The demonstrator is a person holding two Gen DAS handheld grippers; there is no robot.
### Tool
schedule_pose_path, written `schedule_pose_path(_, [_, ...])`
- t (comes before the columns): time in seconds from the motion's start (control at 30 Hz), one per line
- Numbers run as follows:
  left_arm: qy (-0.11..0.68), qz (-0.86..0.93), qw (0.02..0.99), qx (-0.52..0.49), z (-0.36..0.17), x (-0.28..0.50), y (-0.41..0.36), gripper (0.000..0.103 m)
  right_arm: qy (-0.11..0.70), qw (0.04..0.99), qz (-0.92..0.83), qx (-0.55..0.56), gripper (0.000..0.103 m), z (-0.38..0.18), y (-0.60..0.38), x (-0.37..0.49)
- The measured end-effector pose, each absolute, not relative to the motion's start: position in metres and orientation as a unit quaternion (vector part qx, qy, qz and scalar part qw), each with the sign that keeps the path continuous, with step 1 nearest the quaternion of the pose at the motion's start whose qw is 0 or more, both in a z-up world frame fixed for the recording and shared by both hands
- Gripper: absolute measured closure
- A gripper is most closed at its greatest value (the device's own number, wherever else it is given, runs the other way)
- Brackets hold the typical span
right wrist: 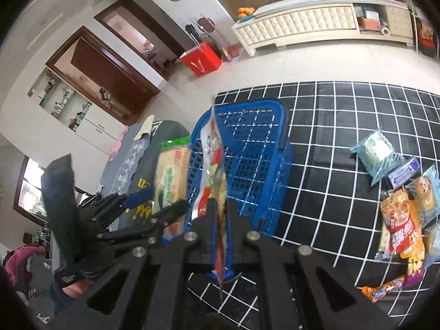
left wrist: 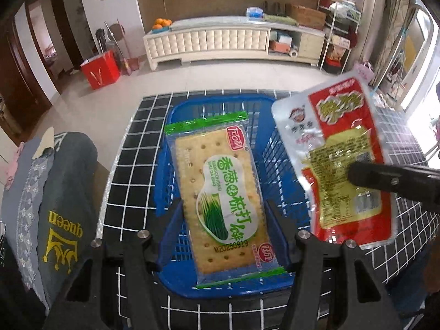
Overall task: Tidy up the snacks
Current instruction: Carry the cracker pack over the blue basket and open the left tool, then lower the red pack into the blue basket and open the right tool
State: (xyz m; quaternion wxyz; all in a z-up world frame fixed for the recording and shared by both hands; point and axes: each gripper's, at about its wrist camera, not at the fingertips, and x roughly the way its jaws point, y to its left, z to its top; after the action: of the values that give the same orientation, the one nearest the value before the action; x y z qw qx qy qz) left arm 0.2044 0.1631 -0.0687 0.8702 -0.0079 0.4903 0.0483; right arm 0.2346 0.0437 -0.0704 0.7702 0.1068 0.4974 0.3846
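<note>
Above the blue basket (left wrist: pixel 271 148), your left gripper (left wrist: pixel 224 217) clamps the green cracker pack (left wrist: pixel 220 192); your right gripper (right wrist: pixel 220 211) pinches the red snack packet (left wrist: pixel 346 162) just beside it.

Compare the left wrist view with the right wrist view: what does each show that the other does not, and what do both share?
Left only: the printed face of the cracker packet and the red packet.
Right only: the snack pile on the checked cloth.
Both: the blue basket, with the left gripper holding the crackers and the right gripper holding the red packet.
</note>
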Motion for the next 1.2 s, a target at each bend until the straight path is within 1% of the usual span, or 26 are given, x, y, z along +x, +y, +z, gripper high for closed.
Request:
schedule_pose_path(0.17, [0.506,0.043,0.861,-0.008,-0.09,0.213,0.17,0.047,0.505,0.771,0.376,0.099,0.094,-0.074,0.047,0.237])
schedule_pose_path(0.4, [0.52,0.037,0.853,-0.018,-0.105,0.215,0.182,0.046,0.51,0.771,0.371,0.09,0.094,-0.069,0.057,0.235])
schedule_pose_path(0.47, [0.521,0.047,0.852,-0.01,-0.107,0.212,0.183,0.04,0.51,0.771,0.37,0.087,0.094,-0.069,0.058,0.233])
schedule_pose_path(0.57, [0.516,0.05,0.855,-0.013,-0.104,0.206,0.187,0.036,0.511,0.771,0.37,0.087,0.094,-0.068,0.059,0.23])
schedule_pose_path(0.8, [0.492,0.061,0.868,-0.014,-0.08,0.183,0.19,0.033,0.505,0.773,0.375,0.077,0.094,-0.059,0.067,0.222])
schedule_pose_path(0.93, [0.475,0.063,0.878,-0.014,-0.065,0.169,0.194,0.028,0.498,0.777,0.38,0.061,0.094,-0.052,0.082,0.218])
schedule_pose_path(1.03, [0.466,0.069,0.882,-0.021,-0.059,0.161,0.203,0.028,0.497,0.78,0.378,0.049,0.094,-0.052,0.095,0.219])
schedule_pose_path(1.2, [0.461,0.079,0.883,-0.037,-0.058,0.151,0.221,0.028,0.512,0.778,0.362,0.02,0.094,-0.068,0.118,0.221])
